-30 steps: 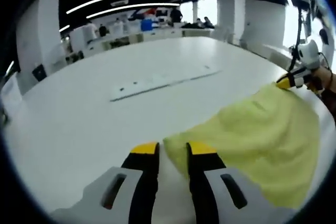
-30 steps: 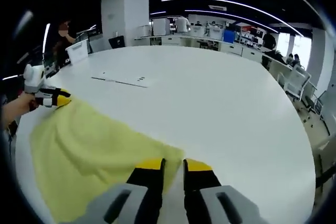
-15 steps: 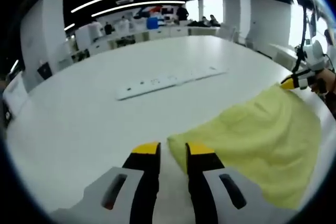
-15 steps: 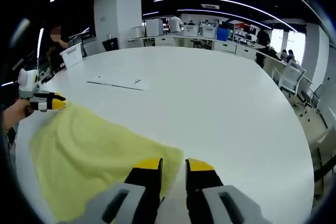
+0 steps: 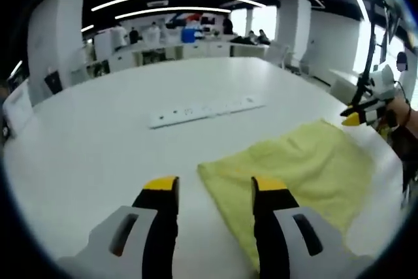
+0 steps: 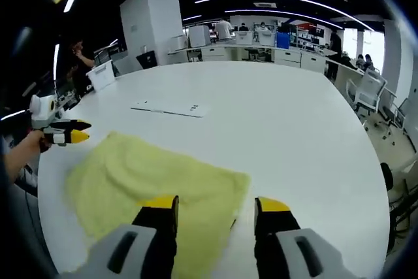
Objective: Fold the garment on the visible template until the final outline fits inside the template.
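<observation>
Yellow garment (image 5: 294, 168) lies flat on white desk (image 5: 98, 142), released. Left tool (image 5: 214, 191) and right tool (image 6: 215, 206) both spread apart, empty. Judged: fold laid; next, regrasp an edge

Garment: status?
Both grippers open, left, right. Yellow garment flat on white table, released. White strip beyond, clear of it.
</observation>
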### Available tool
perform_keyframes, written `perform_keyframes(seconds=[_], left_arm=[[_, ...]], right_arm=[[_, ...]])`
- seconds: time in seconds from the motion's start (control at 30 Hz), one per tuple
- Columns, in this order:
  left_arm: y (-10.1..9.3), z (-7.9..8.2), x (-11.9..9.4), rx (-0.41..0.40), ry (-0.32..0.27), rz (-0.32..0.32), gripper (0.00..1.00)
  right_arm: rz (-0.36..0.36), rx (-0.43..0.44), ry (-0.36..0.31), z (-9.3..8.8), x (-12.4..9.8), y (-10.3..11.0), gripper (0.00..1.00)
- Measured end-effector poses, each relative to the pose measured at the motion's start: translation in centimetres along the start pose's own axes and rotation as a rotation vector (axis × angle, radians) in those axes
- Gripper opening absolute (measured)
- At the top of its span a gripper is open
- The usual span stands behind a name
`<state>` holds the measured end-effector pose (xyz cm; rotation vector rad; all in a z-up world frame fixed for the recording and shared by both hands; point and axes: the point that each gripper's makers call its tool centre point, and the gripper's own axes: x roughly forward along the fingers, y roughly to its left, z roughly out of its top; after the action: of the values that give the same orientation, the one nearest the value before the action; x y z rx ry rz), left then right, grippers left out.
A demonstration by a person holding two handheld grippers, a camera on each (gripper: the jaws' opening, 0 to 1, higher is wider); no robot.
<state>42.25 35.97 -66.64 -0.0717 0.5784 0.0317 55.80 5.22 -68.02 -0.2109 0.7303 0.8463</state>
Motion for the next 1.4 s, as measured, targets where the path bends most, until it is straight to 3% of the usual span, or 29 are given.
perform_keyframes(seconds=[0.5,0.7,1.0,1.23,1.4], left_arm=[[-2.0,-1.7,-4.8,0.052,0.002,-0.066,0.77],[-2.8,-3.3,-6.1,0.071,0.013,-0.085,0.79],[-3.5,-5.6,-7.3,0.067,0.048,-0.101,0.7],[-3.8,-7.4,-8.3,0.057,0.062,-0.102,0.46],[-4.1,-8.8,-8.5,0.031,0.082,-0.099,0.4]], right_arm=[[0.099,-0.07,0.052,-2.7,-4.5,3.9,0.78],[0.127,-0.098,0.097,-5.3,-6.0,4.9,0.78],[0.147,-0.09,0.115,-7.7,-7.0,5.5,0.69],[0.148,-0.088,0.114,-9.1,-7.4,5.7,0.59],[0.143,-0.093,0.111,-10.1,-7.2,5.6,0.51]])
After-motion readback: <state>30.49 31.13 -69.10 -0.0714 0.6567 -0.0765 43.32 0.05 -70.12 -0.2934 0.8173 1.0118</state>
